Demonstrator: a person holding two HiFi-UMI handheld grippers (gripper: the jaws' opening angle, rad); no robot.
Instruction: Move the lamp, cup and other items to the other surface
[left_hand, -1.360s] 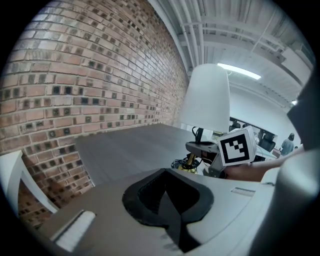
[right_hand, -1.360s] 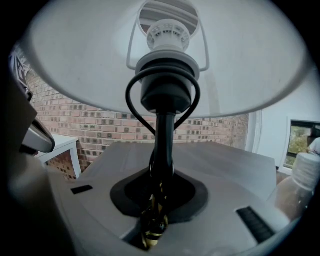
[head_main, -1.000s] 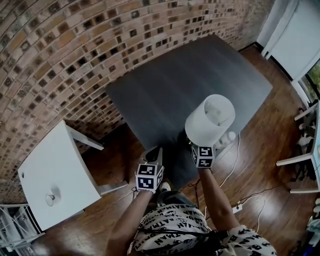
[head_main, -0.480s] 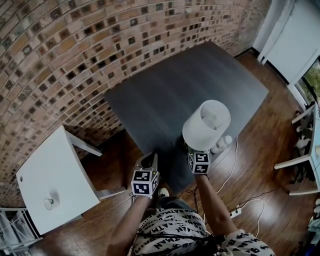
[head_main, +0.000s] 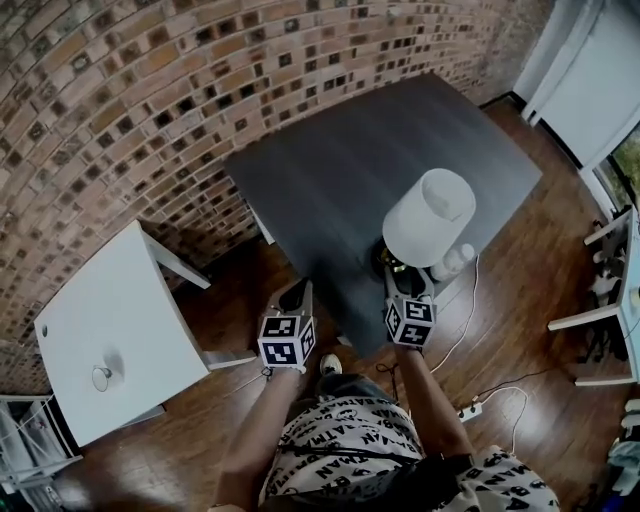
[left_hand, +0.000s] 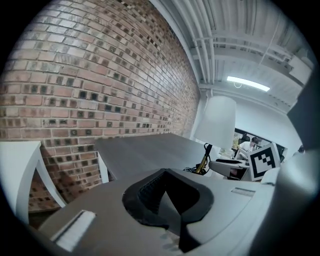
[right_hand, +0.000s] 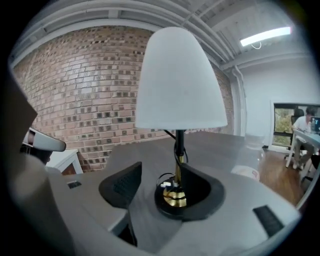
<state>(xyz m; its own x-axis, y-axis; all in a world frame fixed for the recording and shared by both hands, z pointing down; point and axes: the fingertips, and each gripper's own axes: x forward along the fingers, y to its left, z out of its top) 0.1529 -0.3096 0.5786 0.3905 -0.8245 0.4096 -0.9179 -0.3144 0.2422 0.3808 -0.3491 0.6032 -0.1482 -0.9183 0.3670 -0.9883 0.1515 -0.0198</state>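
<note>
The lamp, white shade on a brass stem, stands upright near the front edge of the dark table. My right gripper sits just in front of its base. In the right gripper view the jaws are opening either side of the lamp's round base, and the pads do not press on it. A white cup stands right of the lamp. My left gripper hovers off the table's front left corner, shut and empty. From the left gripper view the lamp rises at the right.
A white side table stands at the left by the brick wall, with a small round object on it. The lamp's cord trails over the wooden floor to a power strip. White furniture lines the right edge.
The lamp has gone from tilted in my right gripper to upright on the dark table. The right gripper has eased back from the stem. The left gripper stayed where it was.
</note>
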